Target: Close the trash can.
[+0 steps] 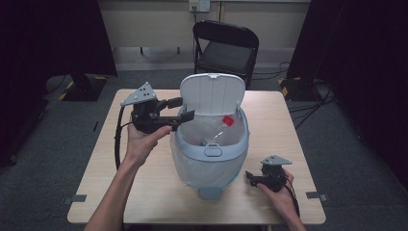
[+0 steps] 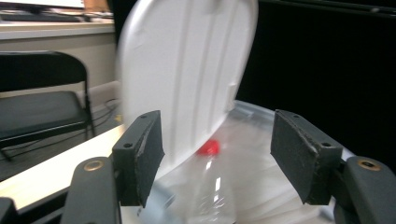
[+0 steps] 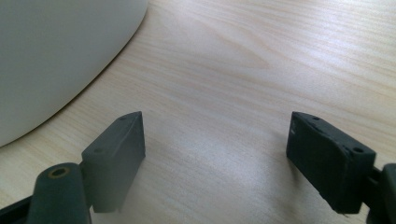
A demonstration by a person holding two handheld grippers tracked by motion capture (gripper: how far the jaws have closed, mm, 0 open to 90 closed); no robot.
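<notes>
Clear plastic bottle (image 1: 217,136) with red cap (image 1: 228,121), lying tilted inside the lined bin (image 1: 211,163) at mid-worktop, cap end toward the hinge; seen again in the left gripper view, blurred, below and between the pads. Apparently just dropped in, to judge from the posture of the left hand-held gripper (image 1: 186,109): held above the bin's left rim, jaws apart, nothing between them, aimed across the opening toward the raised lid (image 1: 211,92). Lid upright on its rear hinge, leaving the mouth open from front and sides but walling off the back; in the left gripper view, white lid underside (image 2: 187,74) close ahead of the left pad. Clear liner bag draped over the rim and down the bin's front, softening that edge. Latch tab at the front rim, foot pedal (image 1: 210,193) projecting at the base toward the person.

Right hand-held gripper (image 1: 251,176) parked low on the worktop (image 1: 144,197) just beside the bin's right flank, jaws spread, empty, probably out of the way; curved bin wall (image 3: 56,56) at upper left of the right gripper view, bare wood grain between the pads.

Open room: broad bare wood left, right and front of the bin; worktop's near edge close behind both wrists. Folding chair (image 1: 226,45) beyond the far edge, well apart.
</notes>
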